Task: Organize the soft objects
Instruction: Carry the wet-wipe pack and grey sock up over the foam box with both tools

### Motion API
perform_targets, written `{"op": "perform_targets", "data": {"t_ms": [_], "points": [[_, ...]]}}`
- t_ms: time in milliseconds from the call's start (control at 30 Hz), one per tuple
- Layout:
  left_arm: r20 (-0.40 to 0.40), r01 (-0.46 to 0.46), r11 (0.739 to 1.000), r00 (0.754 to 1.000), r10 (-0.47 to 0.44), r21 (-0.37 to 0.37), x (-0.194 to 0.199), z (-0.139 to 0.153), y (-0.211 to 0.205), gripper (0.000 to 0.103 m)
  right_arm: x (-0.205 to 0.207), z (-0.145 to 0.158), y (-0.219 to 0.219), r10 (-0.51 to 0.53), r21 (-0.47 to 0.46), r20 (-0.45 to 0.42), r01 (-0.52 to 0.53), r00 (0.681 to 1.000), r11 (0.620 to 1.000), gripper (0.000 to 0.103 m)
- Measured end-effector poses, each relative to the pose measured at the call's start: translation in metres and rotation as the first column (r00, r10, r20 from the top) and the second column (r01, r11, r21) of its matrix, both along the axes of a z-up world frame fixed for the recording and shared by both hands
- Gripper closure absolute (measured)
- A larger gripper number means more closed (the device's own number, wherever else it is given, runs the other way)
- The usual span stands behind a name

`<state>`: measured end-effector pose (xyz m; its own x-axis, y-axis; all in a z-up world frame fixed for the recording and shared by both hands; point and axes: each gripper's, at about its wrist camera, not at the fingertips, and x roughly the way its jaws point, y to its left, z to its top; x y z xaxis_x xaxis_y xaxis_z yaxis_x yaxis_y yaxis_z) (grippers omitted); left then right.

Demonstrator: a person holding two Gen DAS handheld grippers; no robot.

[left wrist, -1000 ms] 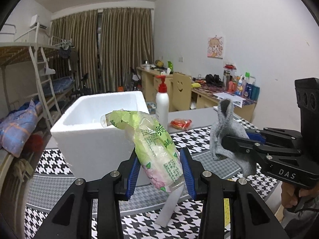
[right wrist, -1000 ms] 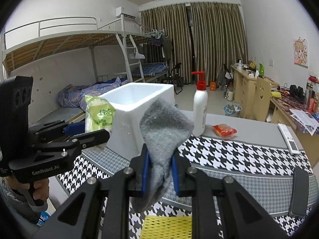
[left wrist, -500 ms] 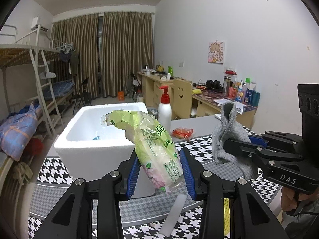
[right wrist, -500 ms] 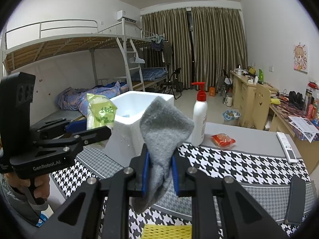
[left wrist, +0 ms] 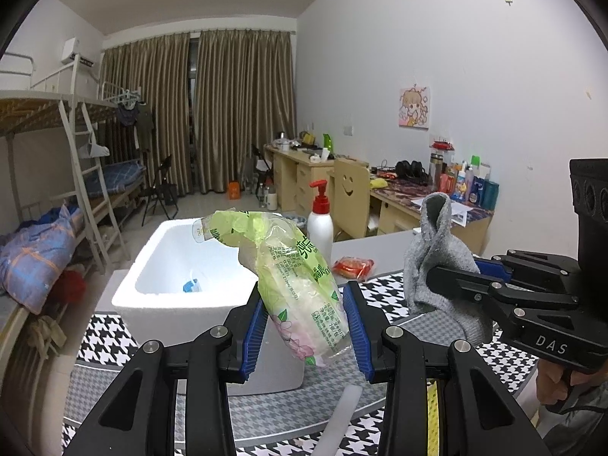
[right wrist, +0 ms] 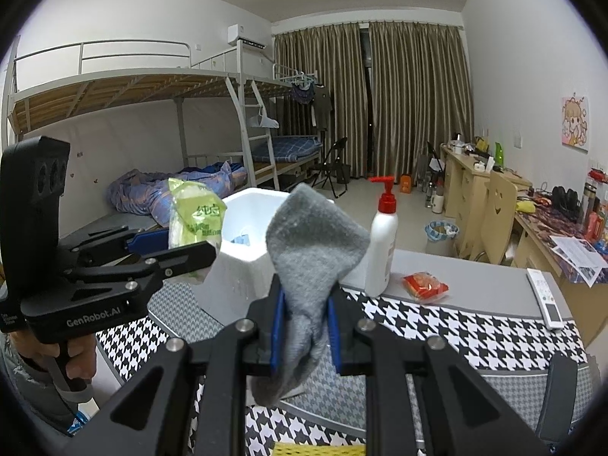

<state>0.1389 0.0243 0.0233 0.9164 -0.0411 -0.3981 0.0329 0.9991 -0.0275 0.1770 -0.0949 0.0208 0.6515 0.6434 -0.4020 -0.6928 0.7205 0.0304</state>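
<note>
Left wrist view shows a soft green-and-clear plastic pack of white tissues clamped between the blue pads of the left gripper, tilted so its crumpled green top leans up and to the left of the jaws. Just beyond the fingertips stands a white rectangular foam box, open at the top, with a small blue-and-white item lying inside; the pack hangs in front of the box's near right corner, above its rim. To the right of this tool, the right gripper pinches a grey knitted sock, whose cuff stands upright above the fingers.

From the right wrist view, that sock is squeezed between the blue pads of the right gripper, its toe end drooping below the jaws. The left gripper lies to the left, holding the tissue pack beside the foam box.

Ahead and to the right of the sock stands a white pump bottle with a red nozzle, then a small red snack packet and a white remote control, all on a table with a black-and-white houndstooth cloth.
</note>
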Motion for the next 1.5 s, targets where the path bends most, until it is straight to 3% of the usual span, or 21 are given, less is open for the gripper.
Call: {"op": "perform_targets", "data": {"t_ms": [733, 1500], "points": [[0.02, -0.055, 0.998, 0.998, 0.055, 0.002, 0.02, 0.014, 0.023, 0.061, 0.016, 0.014, 0.02, -0.001, -0.013, 0.013, 0.001, 1.0, 1.0, 0.079], [0.04, -0.128, 0.992, 0.991, 0.127, 0.02, 0.03, 0.024, 0.042, 0.061, 0.034, 0.026, 0.058, 0.074, -0.039, 0.008, -0.073, 0.997, 0.997, 0.079]]}}
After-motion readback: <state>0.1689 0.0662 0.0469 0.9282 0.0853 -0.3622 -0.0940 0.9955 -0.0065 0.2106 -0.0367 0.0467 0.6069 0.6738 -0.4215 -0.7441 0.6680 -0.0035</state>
